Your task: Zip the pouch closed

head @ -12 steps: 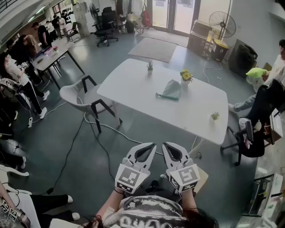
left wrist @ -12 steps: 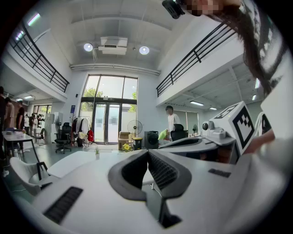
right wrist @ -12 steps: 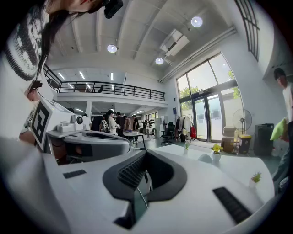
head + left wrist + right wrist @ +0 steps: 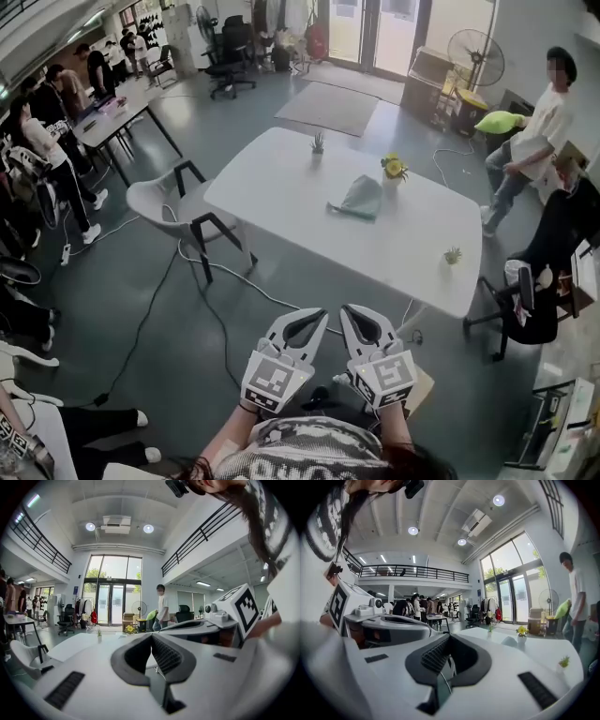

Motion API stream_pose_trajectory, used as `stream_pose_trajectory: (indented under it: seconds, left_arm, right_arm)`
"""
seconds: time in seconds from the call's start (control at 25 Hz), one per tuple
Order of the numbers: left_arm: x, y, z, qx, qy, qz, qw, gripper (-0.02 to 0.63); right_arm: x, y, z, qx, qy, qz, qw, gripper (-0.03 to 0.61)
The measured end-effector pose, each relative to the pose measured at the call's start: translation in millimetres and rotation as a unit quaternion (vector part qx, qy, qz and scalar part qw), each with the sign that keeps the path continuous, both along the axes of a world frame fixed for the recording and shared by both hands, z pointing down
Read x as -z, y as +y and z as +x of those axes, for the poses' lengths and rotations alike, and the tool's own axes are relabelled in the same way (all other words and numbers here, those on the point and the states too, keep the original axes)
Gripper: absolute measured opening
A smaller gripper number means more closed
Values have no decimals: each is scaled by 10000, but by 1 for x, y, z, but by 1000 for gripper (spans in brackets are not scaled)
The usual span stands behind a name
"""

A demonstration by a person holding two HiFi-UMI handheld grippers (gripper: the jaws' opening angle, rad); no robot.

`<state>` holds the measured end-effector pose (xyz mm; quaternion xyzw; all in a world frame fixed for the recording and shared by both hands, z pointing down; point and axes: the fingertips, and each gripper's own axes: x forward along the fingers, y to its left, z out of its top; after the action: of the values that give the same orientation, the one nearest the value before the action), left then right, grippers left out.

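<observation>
A teal-green pouch lies on the white table, near its middle, far ahead of both grippers. In the right gripper view the pouch shows as a small grey-green shape beside the yellow flowers. My left gripper and right gripper are held side by side close to my chest, well short of the table and above the floor. The left gripper has its jaws together with nothing between them. The right gripper looks the same, tips meeting and empty.
On the table stand a small green plant, a pot of yellow flowers next to the pouch, and another small plant near the right edge. A grey chair stands left of the table, with cables on the floor. A person carrying a green cushion stands at the right.
The person at the right has come further into view with the green cushion. Both grippers stay shut in nearly the same place.
</observation>
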<state>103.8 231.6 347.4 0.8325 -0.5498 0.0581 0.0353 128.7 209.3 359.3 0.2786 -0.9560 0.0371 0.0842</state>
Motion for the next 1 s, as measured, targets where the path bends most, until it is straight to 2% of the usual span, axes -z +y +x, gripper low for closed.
stream_pose_trajectory:
  seconds: [0.28, 0.48, 0.76, 1.0]
  left_arm:
    - [-13, -21, 10, 200, -35, -55, 9998, 12]
    - [-16, -40, 3, 356, -16, -151, 9993, 12]
    - [-14, -79, -9, 300, -195, -168, 9992, 12]
    - [-32, -144, -44, 37, -168, -193, 9997, 12]
  right_arm:
    - [-13, -24, 14, 117, -24, -109, 9999, -9]
    - [-17, -41, 11, 198, -120, -159, 9996, -9]
    - [-20, -82, 3, 100, -262, -247, 9993, -9]
    - [-43, -142, -21, -272, -152, -347, 9989, -9]
